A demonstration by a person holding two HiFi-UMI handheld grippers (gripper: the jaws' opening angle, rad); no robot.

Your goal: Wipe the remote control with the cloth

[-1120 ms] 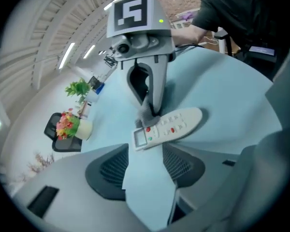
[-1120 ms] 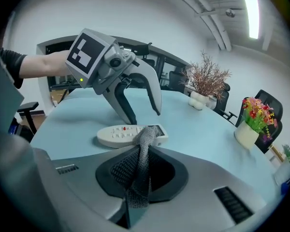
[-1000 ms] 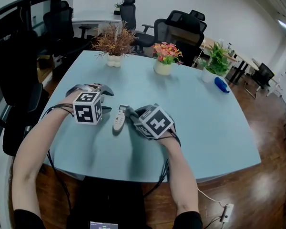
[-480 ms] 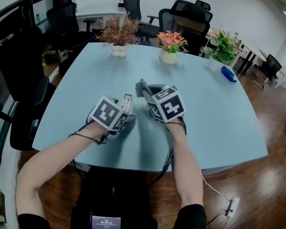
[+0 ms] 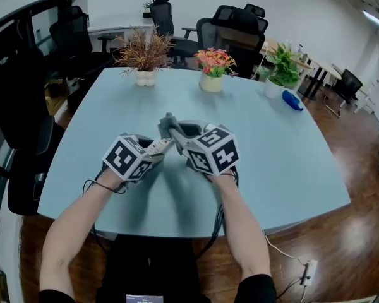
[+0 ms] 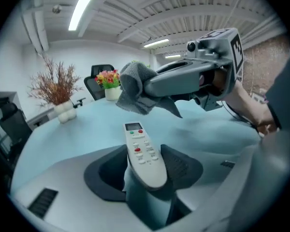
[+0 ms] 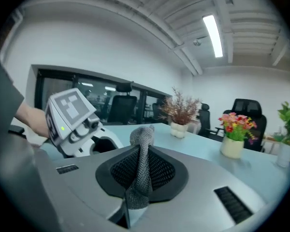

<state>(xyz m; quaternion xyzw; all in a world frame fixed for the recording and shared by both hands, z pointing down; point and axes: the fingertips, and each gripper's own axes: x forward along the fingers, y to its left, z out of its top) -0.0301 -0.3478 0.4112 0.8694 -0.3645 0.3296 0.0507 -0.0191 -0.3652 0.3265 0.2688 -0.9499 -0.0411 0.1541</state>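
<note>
While held over the pale blue table [image 5: 284, 156], shows its button face upward, small screen at the far end: remote control [image 6: 143, 151]. Grips it by the lower end with the left gripper [image 6: 145, 170], jaws just now closing in, pads pressed on both its sides. Pinches a grey cloth [image 7: 142, 144] in the right gripper [image 7: 141, 178], jaws tight together on it, a bunched end poking out past the tips. Hangs that bunch just above and beyond the remote's screen end, not touching it in the left gripper view. Points both grippers toward each other over the table's near middle. Beyond, stands a pot of dried twigs [image 5: 145, 74], a pot of flowers [image 5: 210, 81], a green plant [image 5: 276, 81] and black office chairs [image 5: 230, 27].
</note>
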